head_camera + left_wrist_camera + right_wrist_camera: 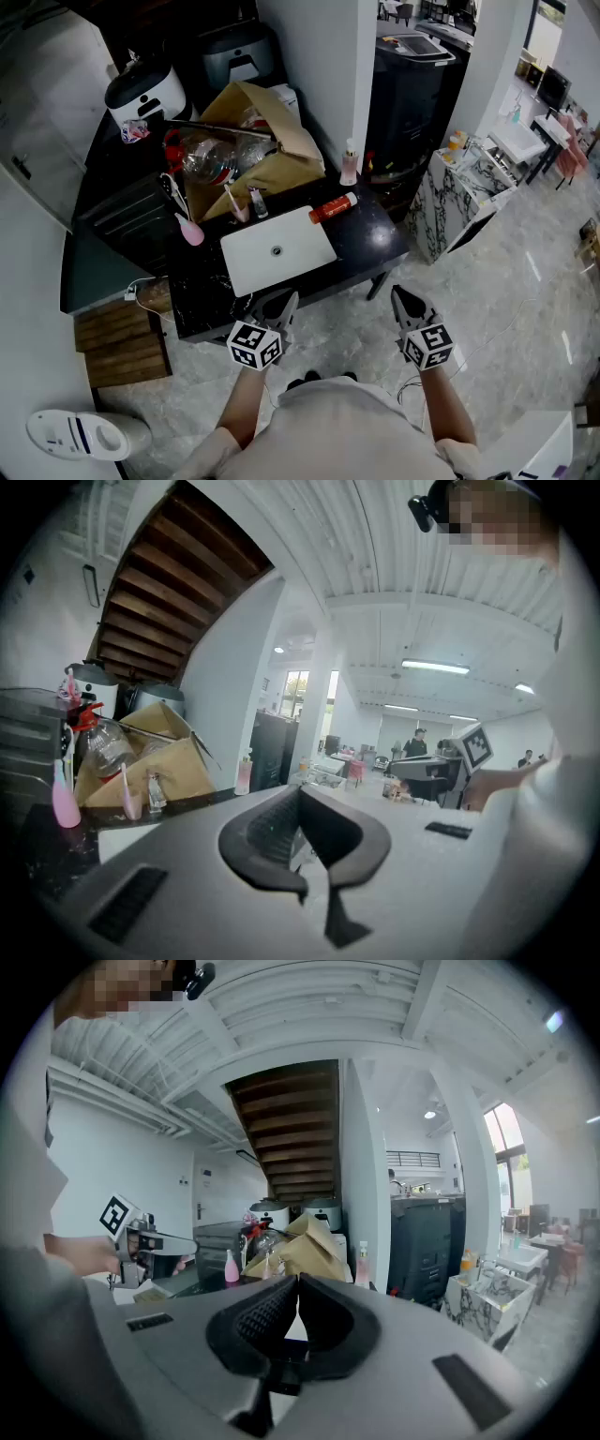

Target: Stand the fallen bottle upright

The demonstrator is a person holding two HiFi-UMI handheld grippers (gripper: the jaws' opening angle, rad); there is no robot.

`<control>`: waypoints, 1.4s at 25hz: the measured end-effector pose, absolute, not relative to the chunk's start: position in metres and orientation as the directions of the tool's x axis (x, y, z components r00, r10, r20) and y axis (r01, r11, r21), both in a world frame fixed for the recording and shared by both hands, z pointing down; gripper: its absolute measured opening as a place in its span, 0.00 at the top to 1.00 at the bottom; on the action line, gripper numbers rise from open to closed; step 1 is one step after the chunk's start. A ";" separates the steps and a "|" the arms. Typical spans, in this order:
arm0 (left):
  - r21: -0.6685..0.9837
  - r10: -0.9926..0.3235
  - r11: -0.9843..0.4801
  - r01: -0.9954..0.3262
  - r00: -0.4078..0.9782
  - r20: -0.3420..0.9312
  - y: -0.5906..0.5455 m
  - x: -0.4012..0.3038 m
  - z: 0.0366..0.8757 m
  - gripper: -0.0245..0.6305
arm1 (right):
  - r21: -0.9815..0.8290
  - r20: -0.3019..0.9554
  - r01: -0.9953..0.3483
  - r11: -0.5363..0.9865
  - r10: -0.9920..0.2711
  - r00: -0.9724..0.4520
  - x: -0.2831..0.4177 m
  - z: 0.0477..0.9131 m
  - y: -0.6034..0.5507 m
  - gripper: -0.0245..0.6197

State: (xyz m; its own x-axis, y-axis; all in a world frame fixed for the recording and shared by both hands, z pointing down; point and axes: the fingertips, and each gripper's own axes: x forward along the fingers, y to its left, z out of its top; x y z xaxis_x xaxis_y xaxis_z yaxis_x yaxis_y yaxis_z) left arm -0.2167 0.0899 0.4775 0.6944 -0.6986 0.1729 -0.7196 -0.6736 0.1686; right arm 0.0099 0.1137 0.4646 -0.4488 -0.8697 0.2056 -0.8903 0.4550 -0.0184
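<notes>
left claw point(279, 307) and right claw point(409, 306): fully closed, empty, ribbed black pads together, held off the near edge of the counter point(375, 234). counter: glossy black, with a white rectangular sink point(277, 249). fallen bottle point(333, 207): red cylinder, white cap, lying past the sink's far right corner, well apart from both claws. open cardboard box point(281, 141) behind.

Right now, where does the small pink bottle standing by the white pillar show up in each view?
Head view: the pink bottle stands upper centre, just right of the cardboard box.
Left gripper view: the pink bottle is left of centre, right of the cardboard box.
Right gripper view: the pink bottle is a little right of centre, right of the cardboard box.
Shared landmark: the cardboard box, on the bottle's left in all three views.
</notes>
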 end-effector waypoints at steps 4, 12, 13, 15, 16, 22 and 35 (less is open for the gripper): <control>0.177 -0.694 -0.676 -0.715 0.699 0.174 0.091 -0.221 0.477 0.95 | -0.018 0.207 -0.890 0.456 -0.869 -0.449 0.003 0.461 0.115 0.91; 0.180 -0.682 -0.688 -0.703 0.711 0.174 0.091 -0.223 0.478 0.95 | -0.023 0.206 -0.893 0.450 -0.872 -0.445 -0.003 0.458 0.116 0.91; 0.181 -0.681 -0.688 -0.702 0.712 0.174 0.090 -0.224 0.479 0.95 | -0.028 0.206 -0.894 0.447 -0.872 -0.443 -0.005 0.459 0.116 0.91; 0.184 -0.678 -0.690 -0.700 0.714 0.175 0.090 -0.226 0.480 0.95 | -0.039 0.207 -0.897 0.441 -0.874 -0.439 -0.007 0.459 0.116 0.91; 0.185 -0.676 -0.691 -0.699 0.715 0.176 0.090 -0.226 0.480 0.95 | -0.042 0.209 -0.898 0.439 -0.875 -0.437 -0.007 0.459 0.117 0.91; 0.176 -0.675 -0.698 -0.694 0.720 0.161 0.091 -0.230 0.482 0.94 | -0.055 0.217 -0.904 0.425 -0.878 -0.426 -0.012 0.467 0.117 0.91; 0.181 -0.688 -0.688 -0.703 0.711 0.145 0.092 -0.248 0.485 0.55 | -0.069 0.240 -0.912 0.405 -0.880 -0.409 -0.026 0.478 0.125 0.91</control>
